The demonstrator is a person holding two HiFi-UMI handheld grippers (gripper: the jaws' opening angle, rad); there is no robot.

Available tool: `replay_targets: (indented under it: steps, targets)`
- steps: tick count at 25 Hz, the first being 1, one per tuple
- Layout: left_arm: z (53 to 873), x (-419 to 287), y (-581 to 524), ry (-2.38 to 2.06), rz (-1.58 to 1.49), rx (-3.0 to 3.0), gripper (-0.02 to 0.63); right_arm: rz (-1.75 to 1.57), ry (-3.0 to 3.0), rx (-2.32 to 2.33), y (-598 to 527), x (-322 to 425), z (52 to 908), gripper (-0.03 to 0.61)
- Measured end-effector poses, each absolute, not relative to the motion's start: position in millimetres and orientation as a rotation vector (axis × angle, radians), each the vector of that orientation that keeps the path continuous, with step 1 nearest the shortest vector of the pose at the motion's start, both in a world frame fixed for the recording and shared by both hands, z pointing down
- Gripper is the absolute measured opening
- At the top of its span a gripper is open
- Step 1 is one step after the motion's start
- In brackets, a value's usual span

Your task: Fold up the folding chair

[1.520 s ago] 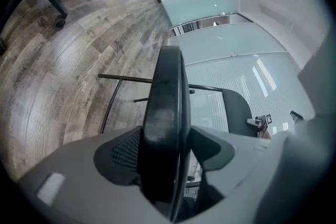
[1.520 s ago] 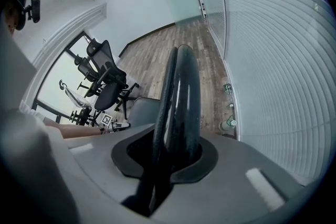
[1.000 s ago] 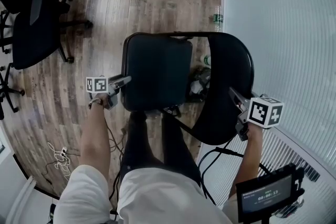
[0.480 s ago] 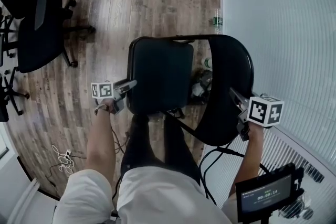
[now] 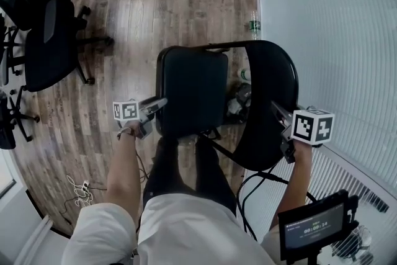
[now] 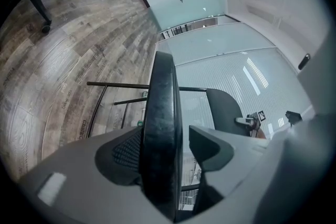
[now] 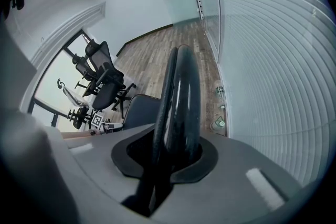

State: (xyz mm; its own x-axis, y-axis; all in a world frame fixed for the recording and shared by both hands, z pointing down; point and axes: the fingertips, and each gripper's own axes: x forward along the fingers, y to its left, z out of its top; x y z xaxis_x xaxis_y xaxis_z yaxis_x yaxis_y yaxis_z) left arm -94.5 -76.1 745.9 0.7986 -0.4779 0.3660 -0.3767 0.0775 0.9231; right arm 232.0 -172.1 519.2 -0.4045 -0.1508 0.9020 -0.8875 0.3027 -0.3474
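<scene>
The chair (image 5: 223,93) is standing on the wood floor (image 5: 124,3) directly in front of the person, close beside the slatted blinds (image 5: 335,40). Its seat (image 5: 191,93) is lying to the left and its backrest (image 5: 270,102) is curving round on the right, nearest the blinds.

The left tool (image 5: 162,102) is reaching in from the left and straddling the seat's near left edge. In the left gripper view its jaws are standing wide apart with the padded seat rim between them: the ribbed pad (image 6: 126,152) is lying against one face of the rim, while the other finger (image 6: 210,147) is standing clear of it with a strip of light showing in between. So the tool is sitting around the seat rather than clamping it.

The right tool (image 5: 276,110) is pointing steeply down onto the backrest's right-hand edge. In the right gripper view its jaws are drawn in on the dark backrest rim, which is running up out of the tool's throat with no gap on either side.

Two office chairs (image 5: 46,40) are standing well apart at the far left. A bottle (image 5: 256,23) is standing on the floor beyond the chair, by the foot of the blinds.
</scene>
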Motion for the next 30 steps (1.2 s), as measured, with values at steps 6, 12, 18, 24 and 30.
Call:
replay_targets:
  steps: [6, 12, 18, 24, 30]
  targets:
    - [730, -80, -81, -0.722, -0.128, 1.544, 0.268, 1.150, -1.762, 0.943, -175, 233, 511, 0.069]
    - [709, -68, -83, -0.696, -0.154, 1.552, 0.267, 1.147, -1.755, 0.949, -175, 235, 498, 0.071]
    - [700, -56, -86, -0.678, -0.166, 1.562, 0.268, 1.165, -1.777, 0.922, -176, 234, 494, 0.058]
    - [688, -42, -89, -0.651, -0.188, 1.574, 0.267, 1.180, -1.776, 0.937, -178, 237, 490, 0.058]
    - [681, -29, -94, -0.621, -0.206, 1.578, 0.265, 1.155, -1.764, 0.943, -181, 236, 491, 0.057]
